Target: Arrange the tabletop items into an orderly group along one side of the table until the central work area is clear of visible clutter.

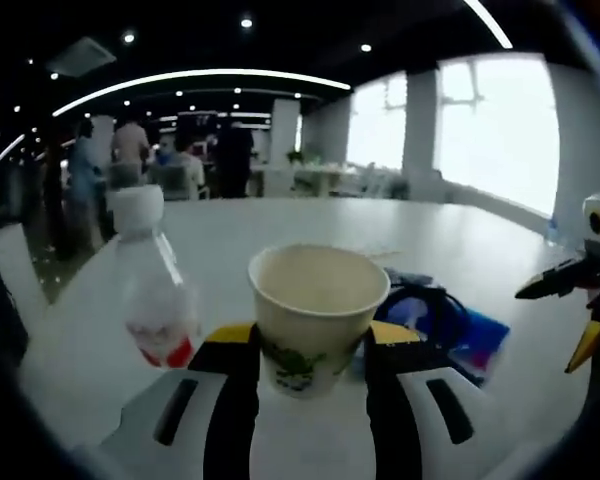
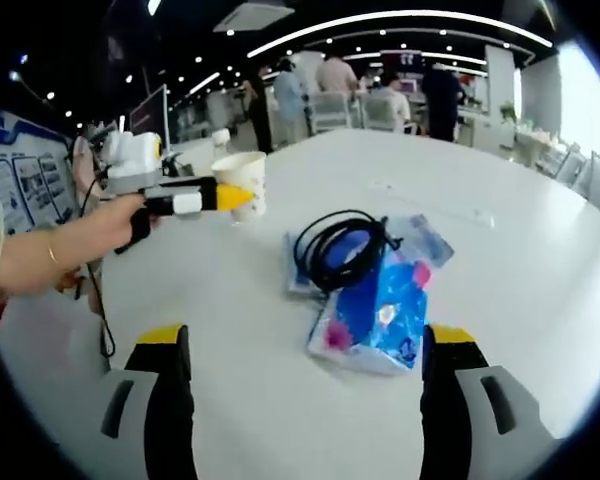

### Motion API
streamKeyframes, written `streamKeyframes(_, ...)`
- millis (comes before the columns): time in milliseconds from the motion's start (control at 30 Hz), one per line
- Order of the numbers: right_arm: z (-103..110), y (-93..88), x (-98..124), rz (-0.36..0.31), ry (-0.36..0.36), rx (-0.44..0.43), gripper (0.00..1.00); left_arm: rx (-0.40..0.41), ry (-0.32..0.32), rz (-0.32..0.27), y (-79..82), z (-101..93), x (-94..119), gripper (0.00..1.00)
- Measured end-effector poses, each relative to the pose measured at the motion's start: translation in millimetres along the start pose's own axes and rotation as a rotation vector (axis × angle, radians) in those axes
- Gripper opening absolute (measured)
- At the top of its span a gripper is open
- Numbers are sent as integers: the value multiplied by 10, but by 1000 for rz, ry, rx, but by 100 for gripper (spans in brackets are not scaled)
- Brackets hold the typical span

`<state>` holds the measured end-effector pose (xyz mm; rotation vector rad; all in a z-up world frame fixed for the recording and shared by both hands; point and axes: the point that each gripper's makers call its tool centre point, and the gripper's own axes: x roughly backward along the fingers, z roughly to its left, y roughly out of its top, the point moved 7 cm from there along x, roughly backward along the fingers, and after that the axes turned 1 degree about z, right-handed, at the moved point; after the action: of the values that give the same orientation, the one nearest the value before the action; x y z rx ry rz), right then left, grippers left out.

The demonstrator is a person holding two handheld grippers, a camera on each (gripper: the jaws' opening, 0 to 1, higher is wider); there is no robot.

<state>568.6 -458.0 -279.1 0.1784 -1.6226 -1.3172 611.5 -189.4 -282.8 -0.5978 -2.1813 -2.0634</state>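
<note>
**Cup clamped at the table's edge, clutter waiting mid-table**

Biggest first: the white tabletop (image 2: 500, 290) runs wide and pale, with a seated crowd far off past its far edge. Out toward the middle sits the clutter, a blue plastic packet (image 2: 380, 320) lying flat with pink spots on it, and a coiled black cable (image 2: 340, 250) resting on the packet's far end, its loops lying flat.

Over by the near-left edge in the right gripper view, a hand (image 2: 110, 225) brings in the left gripper (image 1: 310, 345), and its jaws are clenched on the paper cup (image 1: 315, 310). The cup stands upright, long axis vertical, mouth open to the ceiling, green print on its side. Just beside it stands a clear water bottle (image 1: 155, 290), upright too, white cap on top, red label low down.

The right gripper (image 2: 305, 345) hangs above the near edge, jaws spread wide with bare table between them.
</note>
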Motion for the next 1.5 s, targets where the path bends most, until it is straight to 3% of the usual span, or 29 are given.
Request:
streamKeyframes(100,-64,0,-43,-23,-26,-15,94,10,5,5,-48,37,-87,39)
streamKeyframes(467,-102,-96,-228,3,-49,-28,88,62,38,36,-246,158,-219,39)
streamKeyframes(900,-111,-106,-379,0,-71,-55,82,34,57,60,-346,146,-310,39)
streamKeyframes(1067,-142,-114,-396,2,-86,-63,78,69,78,67,-407,195,-330,39)
streamKeyframes(1367,-191,-151,-398,19,-104,-89,74,59,83,84,-388,182,-344,39)
streamKeyframes(1500,-214,-161,-406,28,-117,-99,76,30,84,103,-408,141,-338,50)
